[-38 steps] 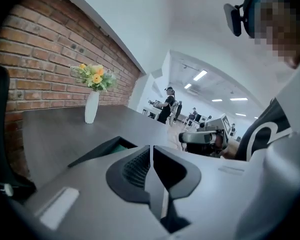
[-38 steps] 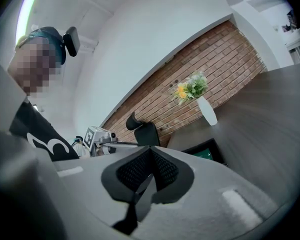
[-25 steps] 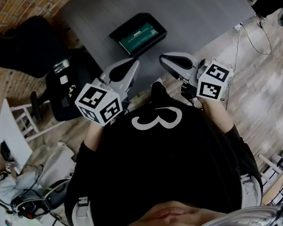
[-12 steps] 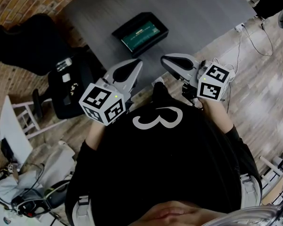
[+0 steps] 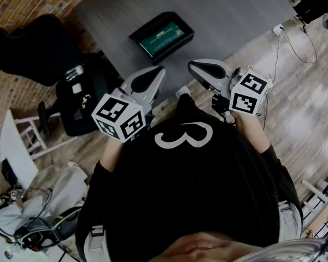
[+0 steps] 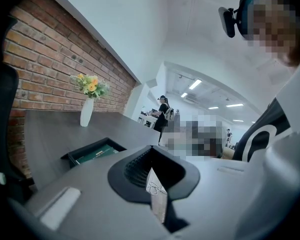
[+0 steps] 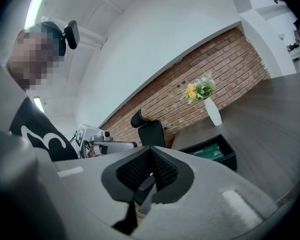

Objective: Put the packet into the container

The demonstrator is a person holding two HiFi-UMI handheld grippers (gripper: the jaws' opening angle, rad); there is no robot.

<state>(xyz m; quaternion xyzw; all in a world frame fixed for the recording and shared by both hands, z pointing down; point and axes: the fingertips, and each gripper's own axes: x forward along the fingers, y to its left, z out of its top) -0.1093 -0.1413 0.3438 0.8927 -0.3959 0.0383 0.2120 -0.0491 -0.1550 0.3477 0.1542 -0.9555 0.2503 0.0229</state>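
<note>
A black container (image 5: 176,47) sits on the grey table (image 5: 235,10), and a green packet (image 5: 162,36) lies flat inside it. Both grippers hover off the table's near edge, close to the person's chest. My left gripper (image 5: 159,70) is shut with nothing between its pads. My right gripper (image 5: 192,65) is shut and empty too. The left gripper view has the container (image 6: 69,157) and packet (image 6: 96,154) ahead and to the left of the jaws (image 6: 151,170). In the right gripper view the container (image 7: 225,161) and packet (image 7: 208,151) lie right of the jaws (image 7: 151,173).
A white vase with flowers (image 6: 86,111) stands farther back on the table. A black office chair (image 5: 33,53) and a black stool with small items (image 5: 79,100) stand to the left. Cables (image 5: 284,42) trail over the wooden floor to the right.
Both grippers have drifted slightly up in the head view and stay shut. The container and packet have not moved on the table.
</note>
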